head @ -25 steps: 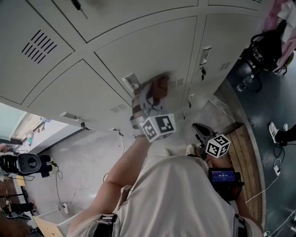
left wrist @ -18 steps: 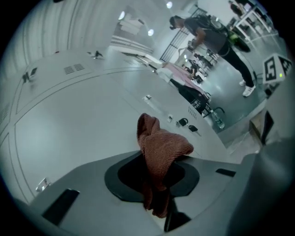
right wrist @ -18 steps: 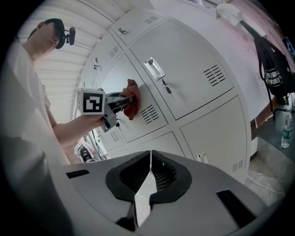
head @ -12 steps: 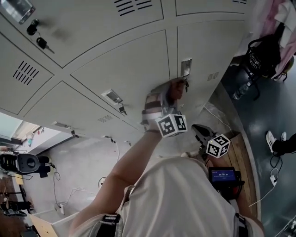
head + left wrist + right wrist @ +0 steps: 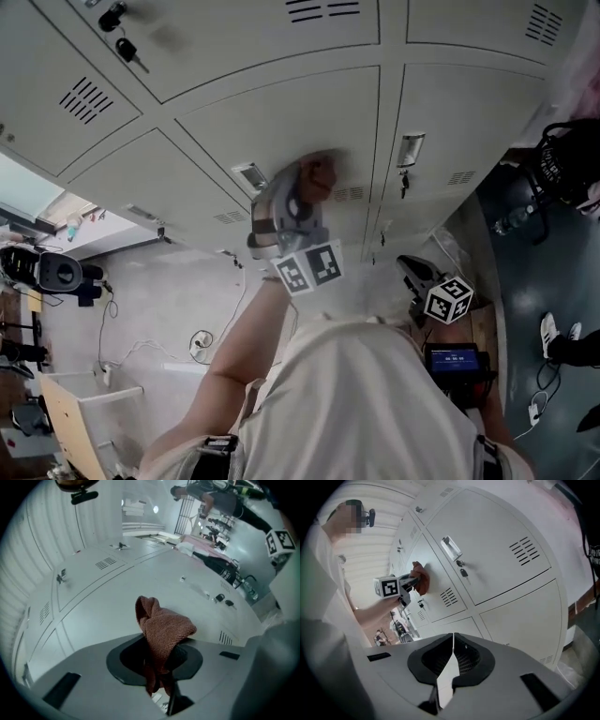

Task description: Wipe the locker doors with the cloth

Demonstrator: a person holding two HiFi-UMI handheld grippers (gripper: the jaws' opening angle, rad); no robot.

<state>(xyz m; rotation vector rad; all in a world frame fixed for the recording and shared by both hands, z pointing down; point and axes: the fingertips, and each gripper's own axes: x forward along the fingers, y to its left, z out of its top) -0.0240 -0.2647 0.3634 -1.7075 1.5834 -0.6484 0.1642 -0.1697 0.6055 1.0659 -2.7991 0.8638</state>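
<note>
1. The person's left gripper (image 5: 312, 187), raised at arm's length, has its fingers clenched on a bunched reddish-brown cloth (image 5: 163, 629).
2. The cloth sits against a grey locker door (image 5: 281, 122), just beside that door's vent slots (image 5: 349, 194). Blur in the head view makes the contact itself likely rather than certain.
3. The right gripper (image 5: 452, 660) hangs low by the person's side, well apart from the cloth. Its fingers are pressed together with nothing between them.
4. On the neighbouring door to the right, a recessed handle (image 5: 410, 150) has a key (image 5: 403, 181) hanging below it.
</note>
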